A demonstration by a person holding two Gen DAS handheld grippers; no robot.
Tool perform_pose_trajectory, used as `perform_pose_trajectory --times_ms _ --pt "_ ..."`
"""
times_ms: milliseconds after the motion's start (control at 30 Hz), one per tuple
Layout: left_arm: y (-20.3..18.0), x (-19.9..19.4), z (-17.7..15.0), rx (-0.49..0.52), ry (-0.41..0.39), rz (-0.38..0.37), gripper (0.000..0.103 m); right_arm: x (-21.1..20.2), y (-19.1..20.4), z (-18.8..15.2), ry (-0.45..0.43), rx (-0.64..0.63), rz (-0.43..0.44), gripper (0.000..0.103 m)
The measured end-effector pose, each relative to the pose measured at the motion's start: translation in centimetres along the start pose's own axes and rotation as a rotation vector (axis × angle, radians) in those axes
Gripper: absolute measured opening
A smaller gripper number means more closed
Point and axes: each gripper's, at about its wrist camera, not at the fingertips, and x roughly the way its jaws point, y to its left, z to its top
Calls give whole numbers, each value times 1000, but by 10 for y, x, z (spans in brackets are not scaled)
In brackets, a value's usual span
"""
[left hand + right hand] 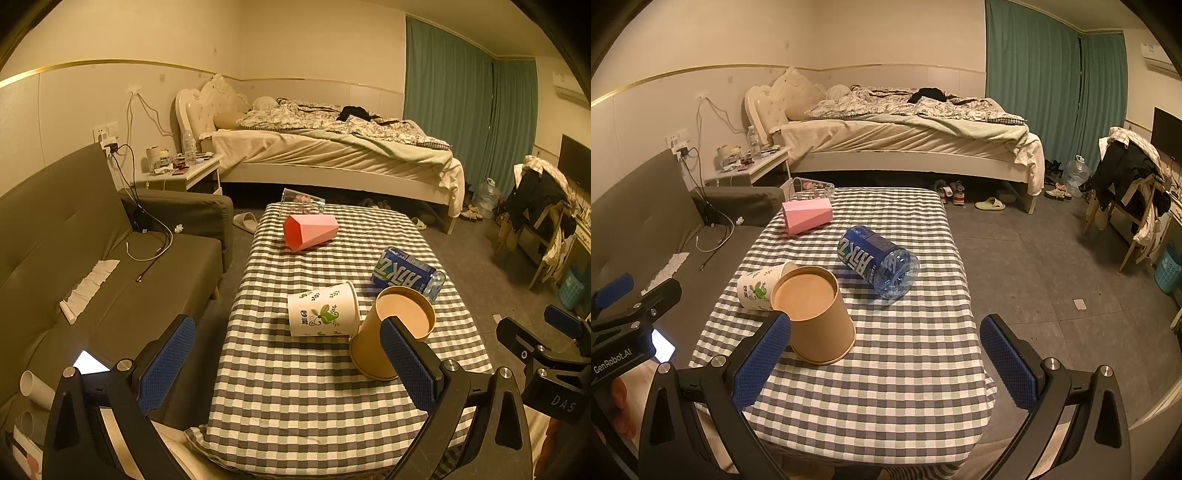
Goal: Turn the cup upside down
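A brown paper cup (373,350) stands upside down on the checked table (295,398), flat base up; it also shows in the right wrist view (820,321). A white paper cup with green print (323,310) lies on its side just left of it and shows in the right wrist view (759,286) too. My left gripper (288,365) is open and empty; its right finger (402,365) overlaps the brown cup in the image. My right gripper (882,358) is open and empty, with its left finger (762,362) beside the brown cup.
A pink faceted cup (310,230) lies on its side further back, with a clear cup (301,201) behind it. A blue-labelled water bottle (406,277) lies at the right. A grey sofa (92,280) runs along the left. The bed (332,147) is behind.
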Motion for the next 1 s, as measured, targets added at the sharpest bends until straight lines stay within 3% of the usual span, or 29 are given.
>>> perform_pose_trajectory --times_ms 1000 --pt "1 0 0 0 2 -2 103 4 -2 -7 20 2 6 103"
